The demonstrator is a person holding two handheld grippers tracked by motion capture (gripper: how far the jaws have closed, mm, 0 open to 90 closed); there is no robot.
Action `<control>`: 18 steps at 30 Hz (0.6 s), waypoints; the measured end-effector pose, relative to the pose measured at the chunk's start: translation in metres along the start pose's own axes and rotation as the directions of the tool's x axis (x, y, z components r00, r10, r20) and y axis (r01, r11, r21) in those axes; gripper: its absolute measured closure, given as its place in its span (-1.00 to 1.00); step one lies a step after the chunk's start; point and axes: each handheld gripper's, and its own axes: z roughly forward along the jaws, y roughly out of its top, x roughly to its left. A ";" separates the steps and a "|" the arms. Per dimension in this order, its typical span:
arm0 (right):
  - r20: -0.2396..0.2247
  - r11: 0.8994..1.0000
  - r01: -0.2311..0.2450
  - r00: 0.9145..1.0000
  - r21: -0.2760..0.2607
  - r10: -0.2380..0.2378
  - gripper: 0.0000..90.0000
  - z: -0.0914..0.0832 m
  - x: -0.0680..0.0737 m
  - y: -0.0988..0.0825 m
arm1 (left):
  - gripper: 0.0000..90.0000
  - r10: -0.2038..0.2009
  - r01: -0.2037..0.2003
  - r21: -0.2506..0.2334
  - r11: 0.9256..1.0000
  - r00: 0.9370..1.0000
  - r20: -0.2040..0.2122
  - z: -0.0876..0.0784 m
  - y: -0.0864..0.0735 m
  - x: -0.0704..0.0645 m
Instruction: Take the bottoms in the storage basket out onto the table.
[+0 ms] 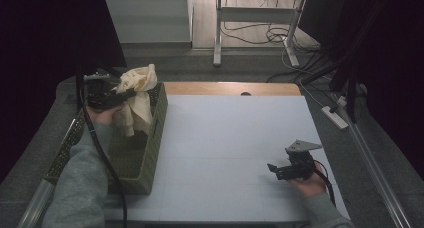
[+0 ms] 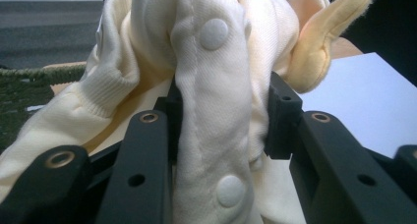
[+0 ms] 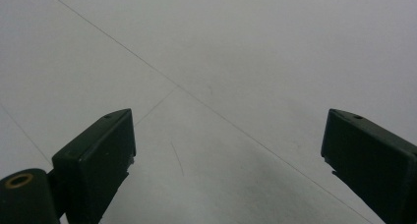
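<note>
Cream garment (image 2: 216,101) in left gripper (image 2: 223,116)

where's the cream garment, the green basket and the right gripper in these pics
cream garment (image 2: 211,111), left gripper view, on the snap-button strip pinched between the jaws
green basket (image 1: 159,119), high view, on its woven right-hand wall
right gripper (image 1: 274,170), high view, midway between its open fingertips over the white table

the left tool (image 2: 223,121) has its two black jaws clamped on a bunched cream garment (image 2: 216,86), pinching a strip with round snap buttons (image 2: 213,34). a ribbed cuff (image 2: 105,84) hangs at the left, a yellower fuzzy flap (image 2: 327,32) sticks up at the right. pale desk (image 2: 364,101) lies behind, green mesh (image 2: 29,81) at the left edge.
</note>
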 end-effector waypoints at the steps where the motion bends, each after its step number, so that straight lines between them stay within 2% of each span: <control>1: 0.000 1.000 0.000 1.000 0.000 0.000 -0.85 0.000 0.000 0.000 | 0.39 0.002 -0.002 -0.003 1.000 1.000 0.001 0.000 0.000 -0.001; 15: 0.001 1.000 -0.001 1.000 0.001 0.001 -0.85 0.000 0.000 0.000 | 0.39 -0.002 0.002 -0.040 0.999 1.000 0.004 -0.010 0.000 -0.003; 18: 0.002 1.000 -0.003 1.000 0.002 0.003 -0.85 0.000 0.000 0.000 | 0.39 -0.013 0.014 -0.057 0.998 1.000 0.025 -0.013 -0.001 -0.003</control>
